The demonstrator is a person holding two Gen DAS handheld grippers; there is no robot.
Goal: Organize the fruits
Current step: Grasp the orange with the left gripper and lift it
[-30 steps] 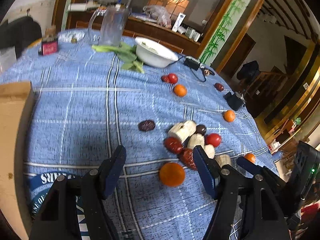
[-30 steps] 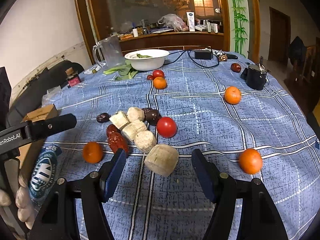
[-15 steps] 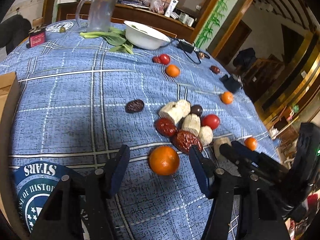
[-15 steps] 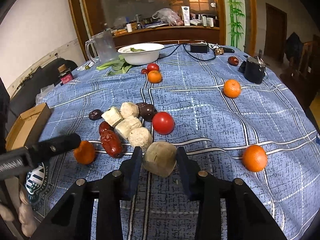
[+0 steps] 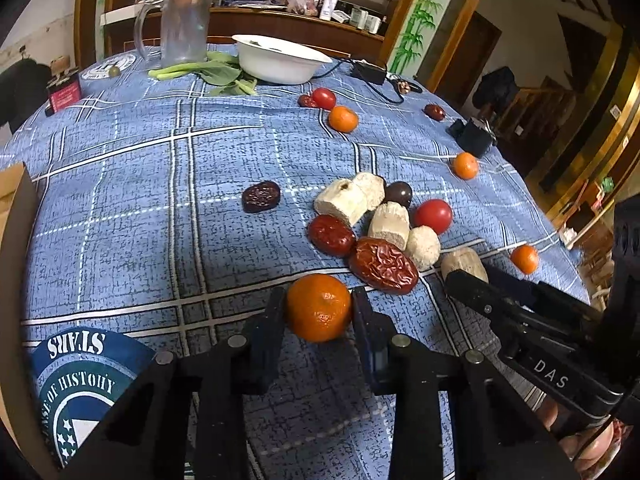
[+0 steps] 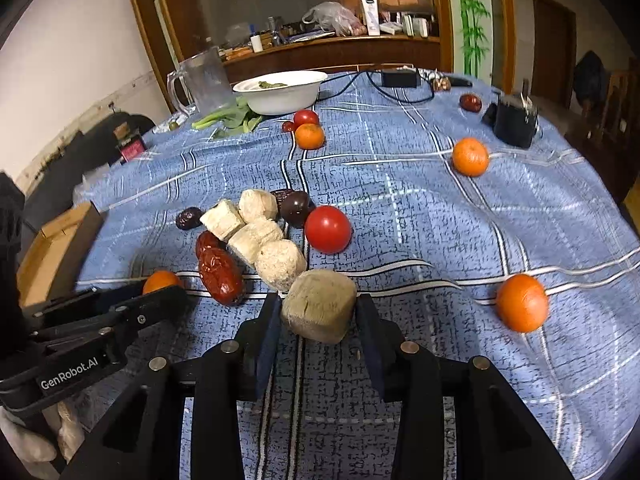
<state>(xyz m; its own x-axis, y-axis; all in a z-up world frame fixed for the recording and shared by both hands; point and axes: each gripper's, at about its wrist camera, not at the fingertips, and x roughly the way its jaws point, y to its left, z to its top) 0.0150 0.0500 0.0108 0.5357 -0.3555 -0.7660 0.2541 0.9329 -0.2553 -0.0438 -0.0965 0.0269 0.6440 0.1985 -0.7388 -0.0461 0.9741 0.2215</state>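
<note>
Blue checked cloth (image 5: 120,208) covers the round table, in a dim room with a wooden sideboard behind; nearest, the left gripper (image 5: 319,308) has just been closing and its pads now press both sides of an orange tangerine (image 5: 319,307) resting on the cloth; the right gripper (image 6: 318,310), jaws likewise just narrowed, clamps a pale beige chunk (image 6: 319,305) that sits just beside the fruit pile; beyond lie red dates (image 5: 383,265), white chunks (image 6: 260,236), a dark plum (image 6: 297,208) and a red tomato (image 6: 328,229), clustered and touching; a lone dark date (image 5: 261,196) sits apart to the left; further tangerines (image 6: 470,157) scatter toward the right edge; farthest stand a white bowl (image 5: 280,58), leafy greens (image 5: 216,74) and a clear jug (image 5: 180,26).
</note>
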